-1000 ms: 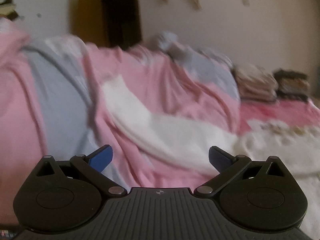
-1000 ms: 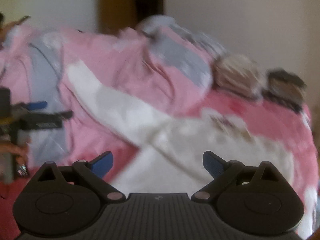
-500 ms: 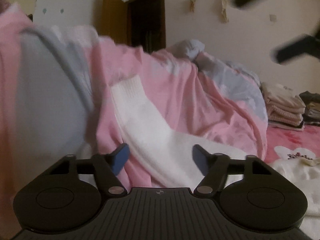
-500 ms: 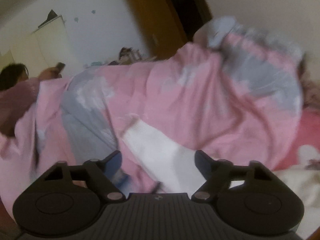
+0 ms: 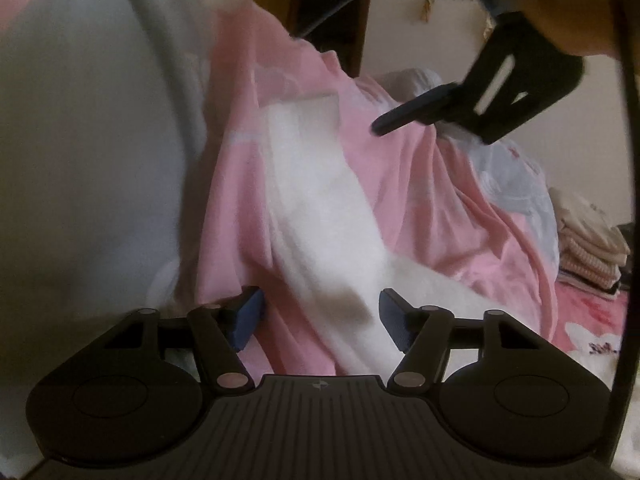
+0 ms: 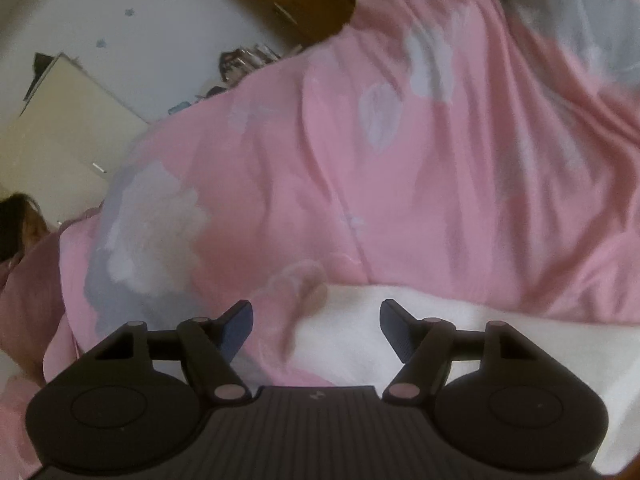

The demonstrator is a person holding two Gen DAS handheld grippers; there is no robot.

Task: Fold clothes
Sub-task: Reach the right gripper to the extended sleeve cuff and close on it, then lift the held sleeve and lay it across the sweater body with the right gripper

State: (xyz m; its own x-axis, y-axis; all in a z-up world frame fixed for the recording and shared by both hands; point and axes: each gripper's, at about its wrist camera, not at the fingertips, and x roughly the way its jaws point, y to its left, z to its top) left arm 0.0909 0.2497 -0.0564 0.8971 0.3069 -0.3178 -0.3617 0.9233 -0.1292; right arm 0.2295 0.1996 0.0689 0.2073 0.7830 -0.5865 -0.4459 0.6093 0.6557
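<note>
I see a big pink blanket (image 5: 408,184) heaped on the bed. On the blanket lies a long white sleeve (image 5: 316,208), soft, light and floppy. My left gripper (image 5: 320,322) sits at the sleeve's low part, its fingers apart with the cloth between them. My right gripper (image 6: 316,324) is at the sleeve's cuff (image 6: 360,312), fingers apart too. I think the cuff's thick edge is the best place to pinch.

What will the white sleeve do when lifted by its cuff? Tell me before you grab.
The white sleeve will probably hang limp: it drapes over the folds of the pink quilt. It looks thick and fuzzy, so likely easy to pinch, not slippery. The rest of the garment trails on, so expect drag. Both grippers are open around it.
</note>
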